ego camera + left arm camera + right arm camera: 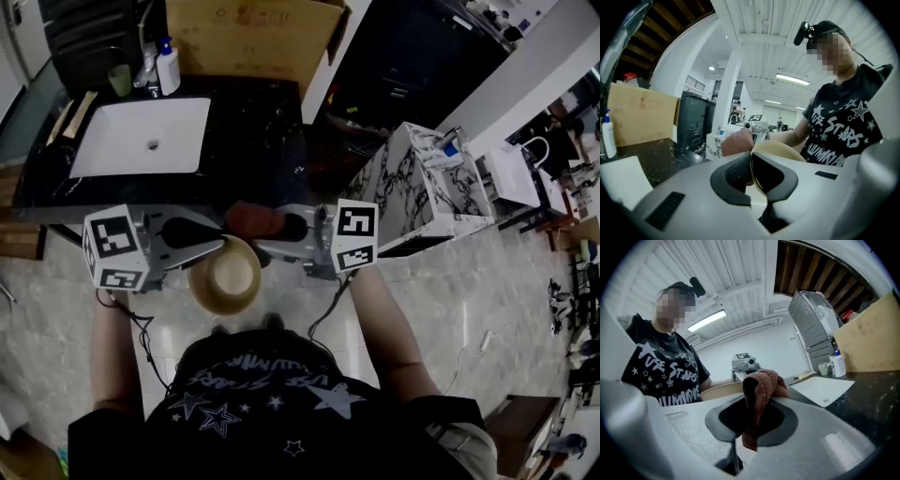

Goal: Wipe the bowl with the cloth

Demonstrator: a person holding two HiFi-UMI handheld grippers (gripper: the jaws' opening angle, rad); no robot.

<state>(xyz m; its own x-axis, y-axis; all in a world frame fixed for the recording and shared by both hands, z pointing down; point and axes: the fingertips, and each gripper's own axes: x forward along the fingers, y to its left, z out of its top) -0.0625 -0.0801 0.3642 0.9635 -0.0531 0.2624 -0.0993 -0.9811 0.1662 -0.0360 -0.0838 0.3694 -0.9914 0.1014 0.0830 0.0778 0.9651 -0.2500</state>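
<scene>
Both clamped: left gripper (751,165) bowl (225,278), right gripper (751,420) cloth (762,380).

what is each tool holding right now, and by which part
The left tool grips the bowl by its rim, wall between the jaws. The right tool grips the reddish cloth by a bunched fold.

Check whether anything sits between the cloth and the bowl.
Nothing visible does. The cloth, pinched in the right gripper, is right beside the bowl, which the left gripper clamps by its rim.
</scene>
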